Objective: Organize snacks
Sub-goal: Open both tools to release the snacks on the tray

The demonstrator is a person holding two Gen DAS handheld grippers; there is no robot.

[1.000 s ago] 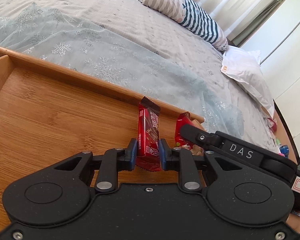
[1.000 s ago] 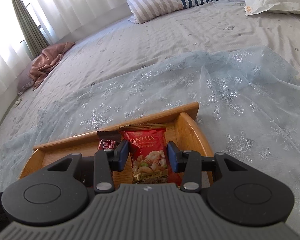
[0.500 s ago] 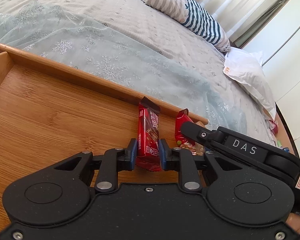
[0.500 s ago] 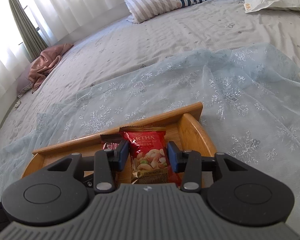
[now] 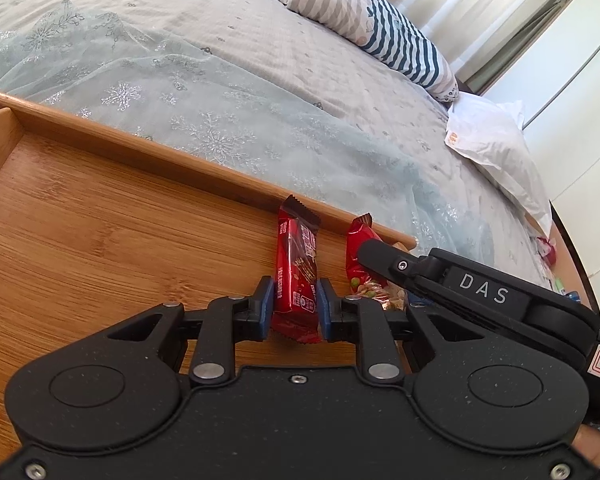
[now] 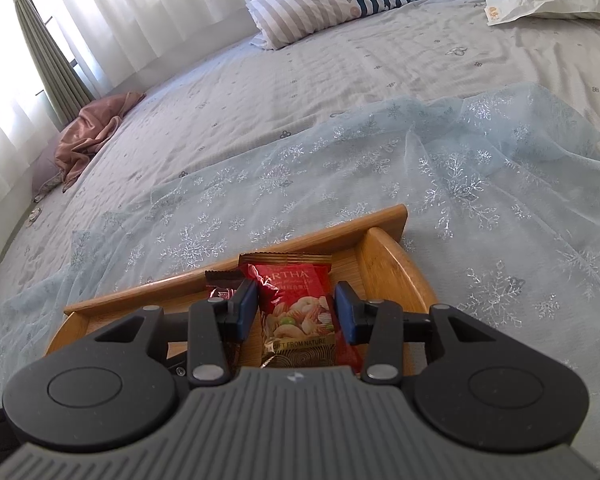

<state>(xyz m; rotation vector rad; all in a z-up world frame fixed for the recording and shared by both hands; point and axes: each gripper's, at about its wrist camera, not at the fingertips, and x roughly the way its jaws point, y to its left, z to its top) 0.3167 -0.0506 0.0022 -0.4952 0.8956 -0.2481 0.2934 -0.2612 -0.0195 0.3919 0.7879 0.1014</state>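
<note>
Bamboo tray (image 5: 100, 248) sitting on the bed (image 6: 340, 100), holding both snacks at its far right corner. Left hand-held gripper (image 5: 294, 309) clamping the red bar (image 5: 298, 268) near its bottom end. Right hand-held gripper (image 6: 296, 312) pinching the nut bag (image 6: 300, 312), pads pressing its sides. Probably risking a slip with that crinkly bag bulging between the pads, or knocking the two grippers together, crowding so close.

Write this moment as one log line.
left gripper: shut on red chocolate bar | right gripper: around red nut packet | bamboo tray
</note>
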